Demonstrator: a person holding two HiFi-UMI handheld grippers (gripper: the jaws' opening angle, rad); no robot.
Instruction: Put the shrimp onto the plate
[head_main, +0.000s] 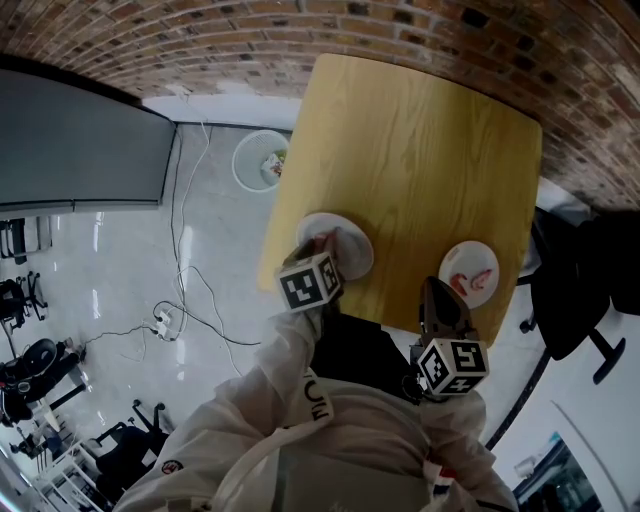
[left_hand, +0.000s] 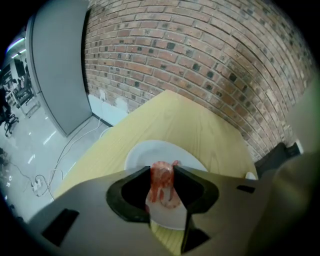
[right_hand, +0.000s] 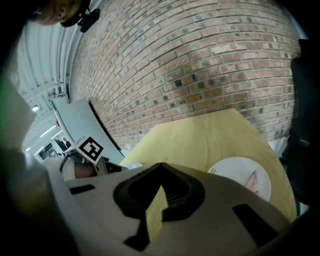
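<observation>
While my left tool (left_hand: 162, 172) hangs over the left white plate (left_hand: 150, 152), its jaws are clamped on a shrimp (left_hand: 162, 187), with the pads pressing both sides of the body. The shrimp stands upright in the grip, its top part between the tips and the rest curling down toward the plate. I cannot tell whether the low end touches the plate.

The tool points steeply down. My guess is that this keeps the shrimp over the plate's middle, well inside the rim. This plate sits by the near edge of the wooden worktop (head_main: 420, 150), so the reach is short.

My right tool (right_hand: 160, 167) has its jaws together with nothing between them. It is parked at the near edge, just short of the second plate (right_hand: 235, 167), probably to stay clear of the left side. That plate carries another shrimp (right_hand: 251, 181), lying flat.

The held shrimp is orange-red with paler bands, curled and a bit glossy. It is thin in the body, so the pinch is narrow, and I judge it light and easy to squash or twist.
</observation>
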